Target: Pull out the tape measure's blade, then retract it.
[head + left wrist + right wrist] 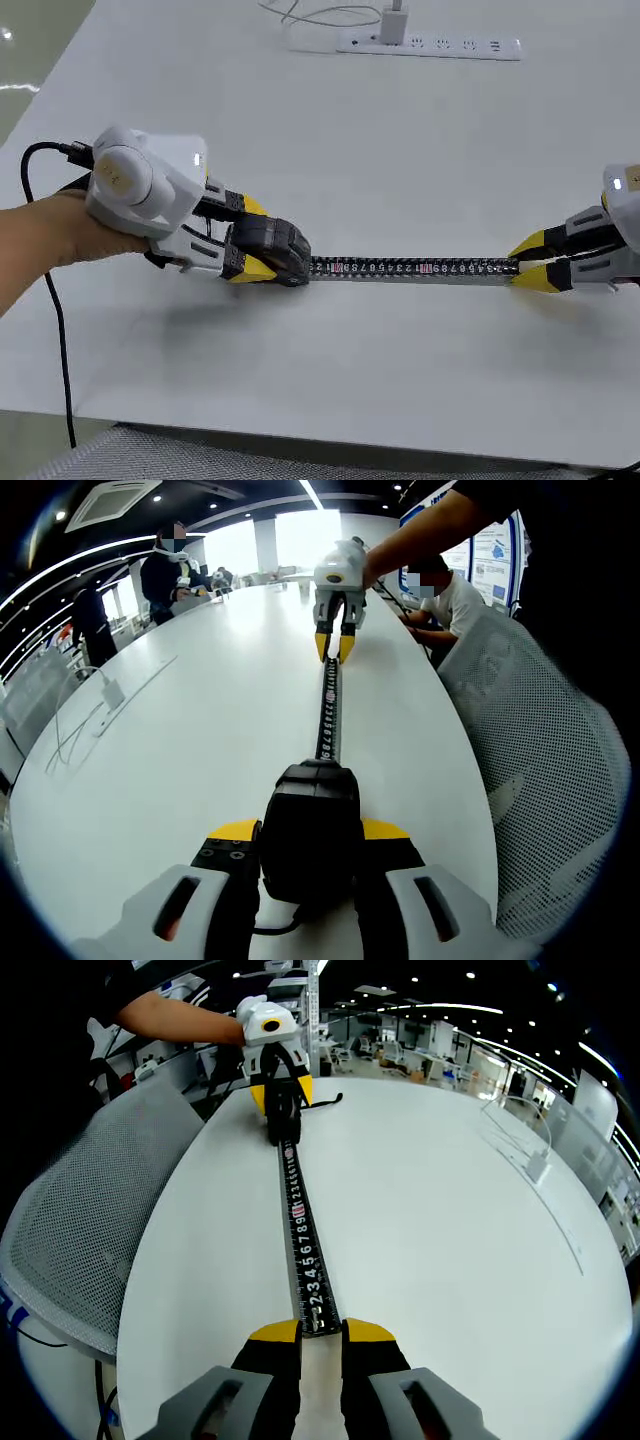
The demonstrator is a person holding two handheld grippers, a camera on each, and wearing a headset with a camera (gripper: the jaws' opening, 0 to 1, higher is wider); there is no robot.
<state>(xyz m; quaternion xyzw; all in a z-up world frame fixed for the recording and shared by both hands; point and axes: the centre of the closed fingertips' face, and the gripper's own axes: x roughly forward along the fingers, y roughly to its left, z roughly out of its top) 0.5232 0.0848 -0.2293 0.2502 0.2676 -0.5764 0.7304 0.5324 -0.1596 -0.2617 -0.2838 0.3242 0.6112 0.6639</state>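
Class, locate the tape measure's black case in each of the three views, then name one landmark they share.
Head view: case left of centre.
Left gripper view: case bottom centre, between the jaws.
Right gripper view: case upper left of centre, at the far end of the blade.
Shared landmark: the pulled-out blade running from the case.

Clamped between yellow-tipped left gripper (310, 832) jaws: black plastic tape measure case (311, 815); numbered blade (329, 708) stretched ahead, end pinched by right gripper (334, 646).
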